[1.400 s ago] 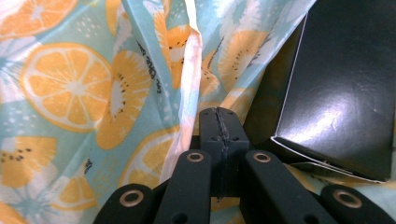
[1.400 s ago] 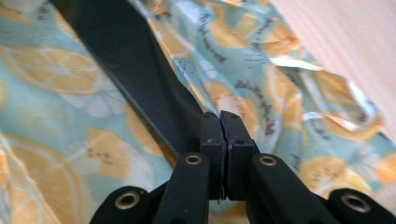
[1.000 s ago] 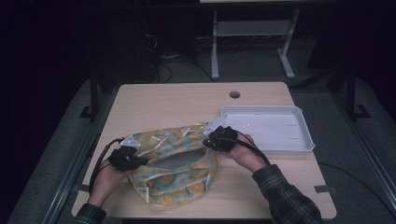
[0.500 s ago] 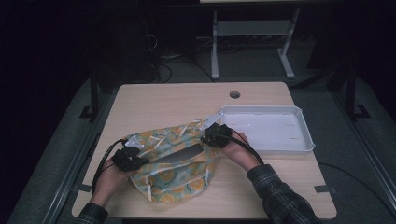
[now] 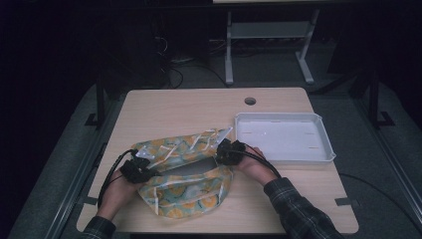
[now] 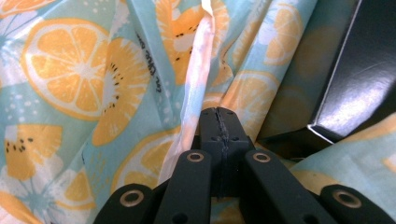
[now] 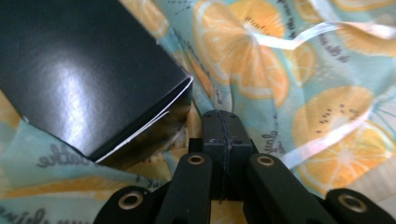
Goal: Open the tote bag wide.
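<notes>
A light blue bag (image 5: 184, 191) printed with orange slices lies on the wooden table (image 5: 189, 109), with a black box (image 5: 191, 168) showing in its mouth. My left gripper (image 5: 144, 168) is at the mouth's left end and my right gripper (image 5: 222, 152) at its right end. In the left gripper view the jaws (image 6: 218, 112) are pressed together at a fold of the bag's cloth (image 6: 70, 79), with the box (image 6: 359, 70) to the right. In the right gripper view the jaws (image 7: 220, 114) are shut at the cloth (image 7: 327, 116) just below the box's corner (image 7: 79, 70).
A white tray (image 5: 326, 142) sits on the table to the right of the bag, close to my right hand. A round cable hole (image 5: 250, 101) is near the far edge. White ribbons (image 7: 299, 35) trail over the bag. Table legs and cables stand on the dark floor beyond.
My right gripper has come down with the bag's right end. The bag now lies lower and flatter on the table. The left gripper has barely moved.
</notes>
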